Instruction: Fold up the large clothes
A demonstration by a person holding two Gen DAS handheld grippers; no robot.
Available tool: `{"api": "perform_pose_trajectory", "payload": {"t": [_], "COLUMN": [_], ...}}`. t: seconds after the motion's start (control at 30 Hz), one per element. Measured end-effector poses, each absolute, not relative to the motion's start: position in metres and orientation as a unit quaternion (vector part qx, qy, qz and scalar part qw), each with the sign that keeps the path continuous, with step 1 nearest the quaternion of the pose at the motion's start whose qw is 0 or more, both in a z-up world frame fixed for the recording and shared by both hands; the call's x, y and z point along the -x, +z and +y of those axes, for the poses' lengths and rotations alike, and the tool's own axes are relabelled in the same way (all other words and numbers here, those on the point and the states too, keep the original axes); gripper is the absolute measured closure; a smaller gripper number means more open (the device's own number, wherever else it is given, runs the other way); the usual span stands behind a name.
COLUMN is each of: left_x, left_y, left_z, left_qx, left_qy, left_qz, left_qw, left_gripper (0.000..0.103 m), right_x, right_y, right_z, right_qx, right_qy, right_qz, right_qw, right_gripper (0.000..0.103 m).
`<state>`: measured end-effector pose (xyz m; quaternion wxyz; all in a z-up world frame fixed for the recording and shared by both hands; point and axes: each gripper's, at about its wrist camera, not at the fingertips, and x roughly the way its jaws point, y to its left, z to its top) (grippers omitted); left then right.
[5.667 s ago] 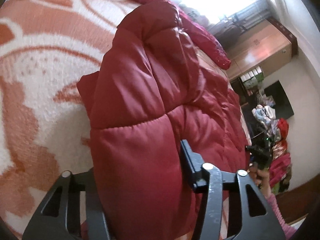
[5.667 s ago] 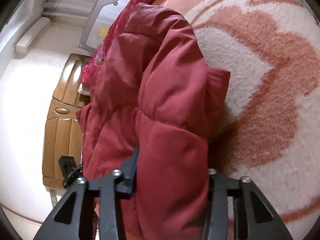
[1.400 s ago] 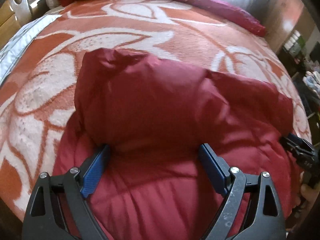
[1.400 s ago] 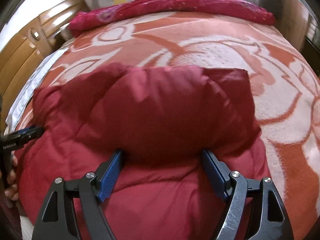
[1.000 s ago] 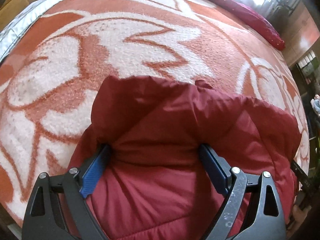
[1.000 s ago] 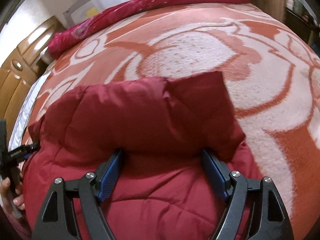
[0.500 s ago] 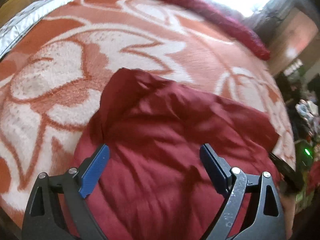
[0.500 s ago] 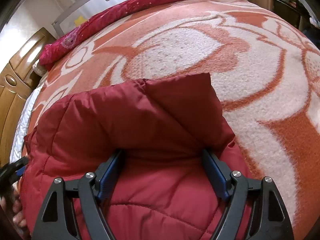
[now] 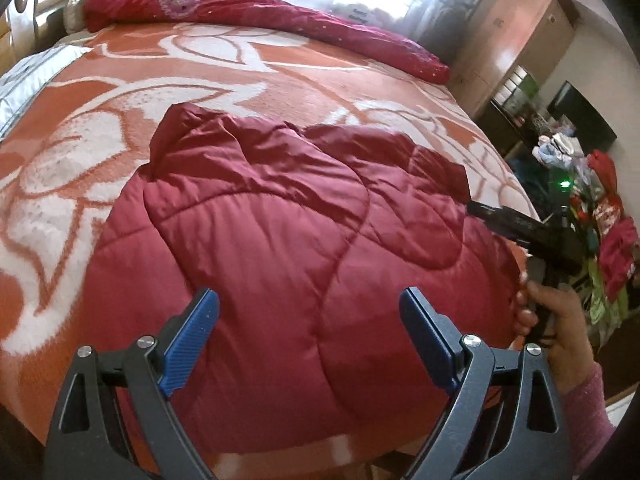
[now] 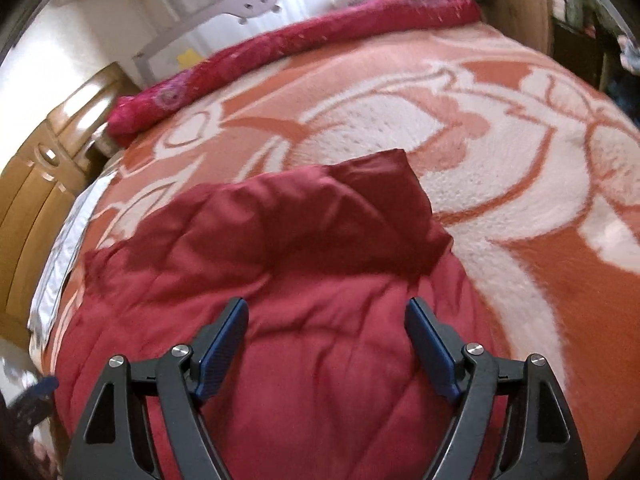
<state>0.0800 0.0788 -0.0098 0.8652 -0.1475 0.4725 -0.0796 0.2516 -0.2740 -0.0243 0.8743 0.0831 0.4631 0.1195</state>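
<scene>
Change since earlier: both our grippers have let go of the folded flap and lifted clear of it.
Left gripper [image 9: 308, 336]: spread wide, nothing between the pads, above the jacket.
Right gripper [image 10: 326, 346]: spread, empty, above the jacket.
Red padded jacket [image 9: 288, 240]: folded on the orange patterned blanket [image 9: 240, 76], at the near edge.
Key relation: jacket lies directly ahead and below both tools, long axis running across from one gripper to the other; each hand is nearest its own end.

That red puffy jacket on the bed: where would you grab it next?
Probably by the two far corners of the red puffy jacket, coming from the near edge of the bed. The corners stick out thin and loose over the blanket, easier to pinch than the thick middle. Both tools, left tool and right tool, hang open above it.
</scene>
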Motion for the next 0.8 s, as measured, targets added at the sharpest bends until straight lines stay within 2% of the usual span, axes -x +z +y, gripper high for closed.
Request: {"api": "perform_pose_trajectory", "payload": {"t": [0.2,0.43,0.8], "left_x": [-0.068,-0.057,-0.057], "left_y": [-0.013,-0.030,-0.063], "left_z": [0.071,0.058,0.061], "left_qx": [0.140,0.110,0.096], "left_qy": [-0.082,-0.072,-0.072], "left_qz": [0.472,0.483,0.487], "left_qw": [0.866,0.866,0.865], "left_gripper": [0.010,0.010,0.009], "right_x": [-0.190,-0.138,-0.127], "right_y": [-0.003,-0.012,-0.049], "right_z": [-0.261,-0.234,-0.236], "right_qx": [-0.060,0.004,0.011], "right_qy": [0.164,0.184,0.166], "right_qz": [0.444,0.437,0.440], "right_qw": [0.879,0.880,0.883], "right_gripper": [0.021,0.021,0.014]}}
